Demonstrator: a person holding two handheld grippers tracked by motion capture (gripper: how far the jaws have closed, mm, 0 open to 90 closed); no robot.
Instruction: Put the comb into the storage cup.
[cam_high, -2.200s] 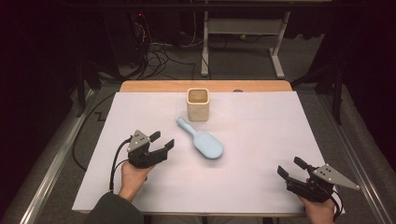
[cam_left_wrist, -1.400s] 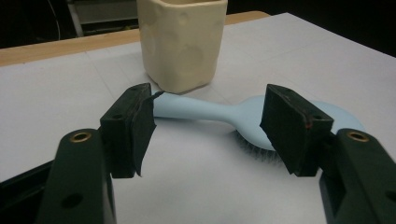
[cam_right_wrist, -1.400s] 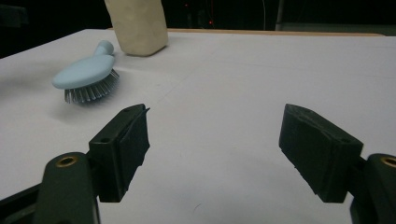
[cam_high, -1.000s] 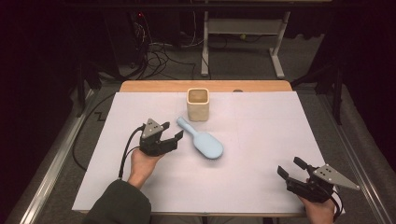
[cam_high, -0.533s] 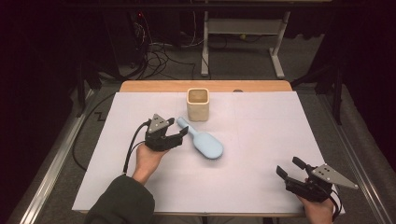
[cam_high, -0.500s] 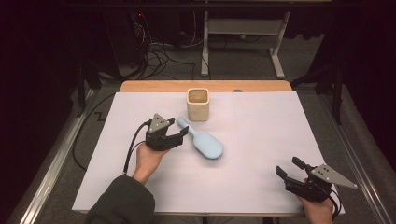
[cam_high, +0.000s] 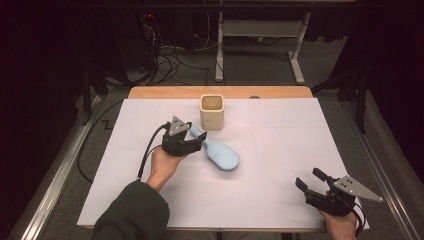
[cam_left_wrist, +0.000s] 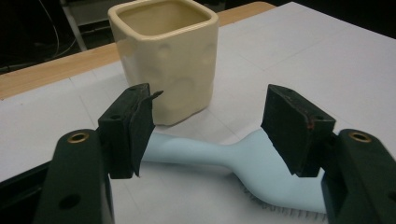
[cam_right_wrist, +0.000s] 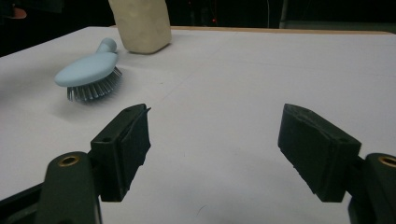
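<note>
Left gripper (cam_high: 192, 145): I have it over the handle of the hairbrush, jaws apart, one pad on each side of the handle and neither pressing on it.
Right gripper (cam_high: 314, 182): parked at the near right corner of the table, jaws apart, nothing between them.
Hairbrush (cam_high: 218, 151): pale blue, lying bristles down on the white sheet at mid-table, handle pointing far-left toward the cup, head toward the near right.
Step in hand: I judge I am lining up to close on the handle; nothing is lifted yet.
Risk, slip: the handle (cam_left_wrist: 187, 151) looks smooth and tapered, so if I close too near its tip the brush could twist or squirt out of the pads.
Risk, tilt: the heavy head sits off to one side of my grip, so I expect it to droop when I lift.
Risk, cup: the cream cup (cam_high: 212, 111) stands just beyond the handle tip; pushing further in could knock or shove it.
In the way: only the cup, close behind the jaws in the left gripper view (cam_left_wrist: 164, 56).
Around: white sheet (cam_high: 290, 140) over the wooden table (cam_high: 165, 92), cables on the floor beyond the far edge.
</note>
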